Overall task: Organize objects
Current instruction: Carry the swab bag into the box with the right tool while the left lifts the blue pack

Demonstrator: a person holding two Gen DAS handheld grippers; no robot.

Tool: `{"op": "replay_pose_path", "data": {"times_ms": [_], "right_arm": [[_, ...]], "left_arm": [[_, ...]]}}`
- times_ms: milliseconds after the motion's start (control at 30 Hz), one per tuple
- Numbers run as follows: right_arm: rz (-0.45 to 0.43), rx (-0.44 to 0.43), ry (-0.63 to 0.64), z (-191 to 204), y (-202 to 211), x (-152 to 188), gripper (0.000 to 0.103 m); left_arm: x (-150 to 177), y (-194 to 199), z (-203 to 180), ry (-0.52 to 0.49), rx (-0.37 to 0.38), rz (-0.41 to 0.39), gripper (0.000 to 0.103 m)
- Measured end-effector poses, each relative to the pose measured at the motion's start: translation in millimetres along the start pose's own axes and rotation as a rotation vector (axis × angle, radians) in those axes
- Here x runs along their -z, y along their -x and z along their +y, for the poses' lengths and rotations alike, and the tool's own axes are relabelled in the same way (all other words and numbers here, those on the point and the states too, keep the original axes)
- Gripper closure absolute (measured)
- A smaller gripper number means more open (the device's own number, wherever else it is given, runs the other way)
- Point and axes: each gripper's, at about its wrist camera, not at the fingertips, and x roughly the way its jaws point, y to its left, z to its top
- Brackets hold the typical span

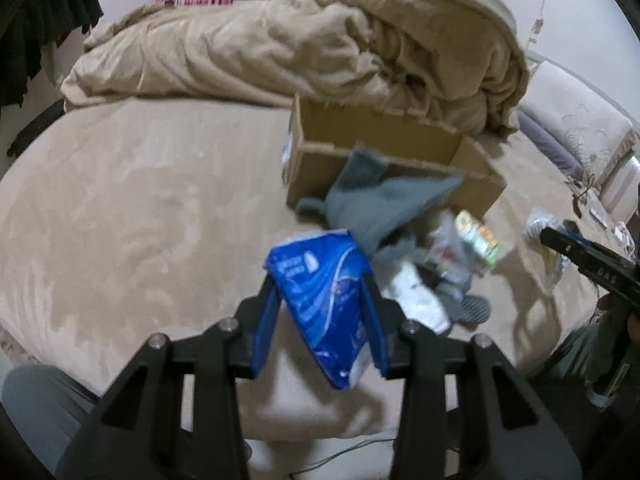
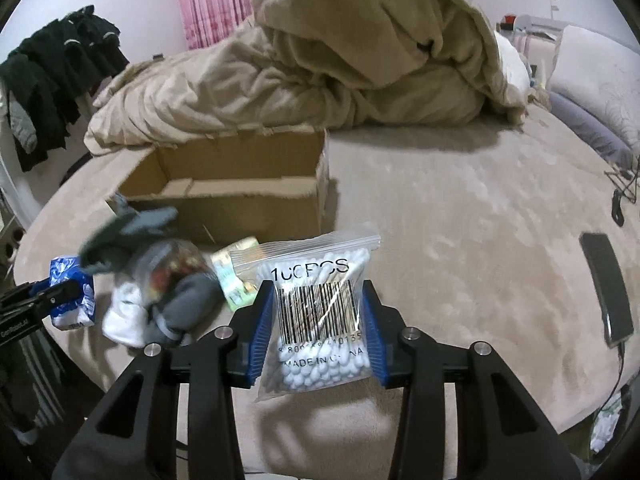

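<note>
Your left tool [image 1: 325, 316] is clenched on a blue tissue pack [image 1: 322, 304], held above the bed [image 1: 140, 208]. Your right tool [image 2: 318, 332] grips a zip bag of cotton swabs [image 2: 318, 312] at the bed's near edge. The open cardboard box [image 2: 240, 184] sits farther back, beyond the clothing pile [image 2: 160, 292].
</note>
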Motion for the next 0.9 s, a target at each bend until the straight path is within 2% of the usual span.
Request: {"op": "replay_pose_path", "data": {"times_ms": [267,433,533,733,900], "right_arm": [[-0.100,-0.053,0.023,15.1,29.6,-40.3,0.060],[-0.152,-0.068,0.040,24.2,30.9,-63.3,0.060],[-0.151,-0.069,0.040,26.4,22.2,-70.1,0.060],[-0.097,-0.066,0.019,21.6,0.1,-57.2,0.060],[-0.070,-0.064,0.017,17.4,-21.2,-60.8,0.059]], "left_arm": [[-39.1,27.4,-12.6,-0.036,0.061,-0.085,0.063],[-56.6,19.7,-17.4,-0.051,0.088,-0.097,0.063],[-50.0,3.4,-14.3,-0.073,0.070,-0.034,0.063],[-6.6,-16.8,9.3,-0.014,0.044,0.106,0.059],[-1.6,-13.6,13.0,0.020,0.052,0.095,0.058]]}}
